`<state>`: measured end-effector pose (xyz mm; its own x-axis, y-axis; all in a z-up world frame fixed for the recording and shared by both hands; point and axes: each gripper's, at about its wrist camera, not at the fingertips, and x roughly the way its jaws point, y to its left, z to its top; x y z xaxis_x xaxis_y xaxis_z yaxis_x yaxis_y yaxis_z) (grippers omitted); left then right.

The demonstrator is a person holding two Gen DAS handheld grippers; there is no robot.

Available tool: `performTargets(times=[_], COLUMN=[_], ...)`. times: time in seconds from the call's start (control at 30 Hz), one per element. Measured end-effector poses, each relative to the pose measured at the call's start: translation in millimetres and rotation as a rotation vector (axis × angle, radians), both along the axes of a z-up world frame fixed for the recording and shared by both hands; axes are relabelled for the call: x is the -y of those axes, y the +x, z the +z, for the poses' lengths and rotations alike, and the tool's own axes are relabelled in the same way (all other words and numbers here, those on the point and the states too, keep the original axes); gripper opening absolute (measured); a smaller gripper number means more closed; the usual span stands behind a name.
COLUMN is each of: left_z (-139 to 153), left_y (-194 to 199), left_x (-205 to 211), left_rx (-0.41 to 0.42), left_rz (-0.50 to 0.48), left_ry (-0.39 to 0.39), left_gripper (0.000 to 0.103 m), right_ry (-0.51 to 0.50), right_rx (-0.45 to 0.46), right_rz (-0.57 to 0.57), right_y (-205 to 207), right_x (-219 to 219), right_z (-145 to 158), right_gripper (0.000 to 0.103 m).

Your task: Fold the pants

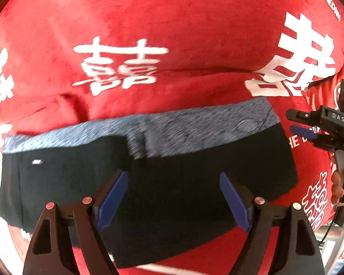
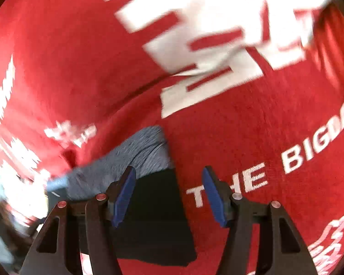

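Folded black pants [image 1: 172, 183] lie on the red blanket [image 1: 172, 23] — left gripper [image 1: 174, 197] and right gripper [image 2: 169, 192] both spread wide, holding nothing.

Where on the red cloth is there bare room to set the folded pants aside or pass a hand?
Free: the wide stretch of red cloth beyond the pants' grey waistband, and the patch right of the pants around the "THE BIG" lettering. Crowded: the pants' right edge, beside the right claw.

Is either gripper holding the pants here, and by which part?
Nothing is held. The left gripper and right gripper are both open above the folded pants.
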<state>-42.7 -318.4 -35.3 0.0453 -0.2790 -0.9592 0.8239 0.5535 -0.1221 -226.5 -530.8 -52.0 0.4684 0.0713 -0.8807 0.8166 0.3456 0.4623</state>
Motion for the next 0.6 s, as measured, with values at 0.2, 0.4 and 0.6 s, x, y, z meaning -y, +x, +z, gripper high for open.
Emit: performTargets(times=[0.2,0.4,0.6], left_z=[-21,-41,-57], left_y=[-3,2,2], left_x=[36,27,1], left_rx=[0.014,0.036,-0.029], left_rz=[0.000,0.030,0.095], left_ry=[0.023,0.110,0.137], left_gripper=[0.084,0.084,0.089], right_ry=[0.240,0.343,0.232], right_rx=[0.141,0.216,0.119], right_rz=[0.053,0.075,0.201], right_y=[7,24,43], right_x=[19,20,6], right_z=[-47,-59,-41], right_gripper=[0.060,0.040,0.039])
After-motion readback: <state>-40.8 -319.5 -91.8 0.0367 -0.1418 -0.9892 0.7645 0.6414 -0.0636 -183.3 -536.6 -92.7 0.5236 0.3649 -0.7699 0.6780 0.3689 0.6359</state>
